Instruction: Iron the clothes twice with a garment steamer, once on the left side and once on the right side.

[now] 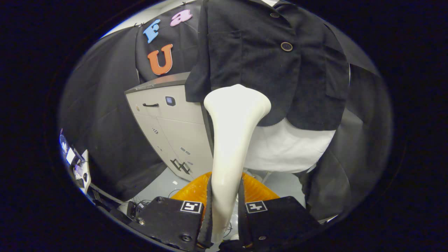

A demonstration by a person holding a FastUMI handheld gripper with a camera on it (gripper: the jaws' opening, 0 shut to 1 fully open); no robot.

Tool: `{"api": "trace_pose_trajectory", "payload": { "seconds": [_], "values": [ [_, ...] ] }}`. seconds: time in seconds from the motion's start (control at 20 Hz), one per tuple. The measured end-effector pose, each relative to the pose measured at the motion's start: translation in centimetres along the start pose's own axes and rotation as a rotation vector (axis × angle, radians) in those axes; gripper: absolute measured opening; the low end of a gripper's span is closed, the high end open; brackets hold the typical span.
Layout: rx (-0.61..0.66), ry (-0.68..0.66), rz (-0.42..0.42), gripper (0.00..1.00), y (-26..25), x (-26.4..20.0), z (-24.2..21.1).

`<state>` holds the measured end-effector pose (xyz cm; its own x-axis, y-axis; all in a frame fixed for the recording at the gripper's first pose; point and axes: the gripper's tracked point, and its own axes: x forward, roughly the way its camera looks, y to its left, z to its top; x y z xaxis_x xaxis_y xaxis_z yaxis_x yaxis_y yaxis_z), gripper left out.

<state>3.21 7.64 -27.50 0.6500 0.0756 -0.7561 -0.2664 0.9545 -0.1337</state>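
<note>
A white garment steamer (231, 140) stands up between my fingers, its handle clamped by both pads and its wide head (238, 103) at the top. My gripper (224, 213) is shut on that handle. Beyond the head hangs a dark jacket (273, 66) with round buttons (286, 46), worn over a white shirt (287, 147). The steamer head sits at the jacket's lower hem, on the side left of the button line; whether it touches the cloth I cannot tell.
A beige cabinet (168, 122) with handles stands left of the jacket. An orange object (196, 190) lies on the grey floor just behind the fingers. Cables and small equipment (75, 164) sit low beside the left finger.
</note>
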Motion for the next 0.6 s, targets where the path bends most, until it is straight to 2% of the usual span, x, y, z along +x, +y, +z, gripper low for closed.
{"api": "trace_pose_trajectory", "payload": {
  "seconds": [0.1, 0.2, 0.6],
  "values": [
    [0.012, 0.012, 0.000, 0.32, -0.2, -0.1, -0.6],
    [0.039, -0.038, 0.001, 0.32, -0.4, -1.9, 0.9],
    [0.042, -0.373, -0.020, 0.32, -4.4, -14.4, 14.4]
  ]
}}
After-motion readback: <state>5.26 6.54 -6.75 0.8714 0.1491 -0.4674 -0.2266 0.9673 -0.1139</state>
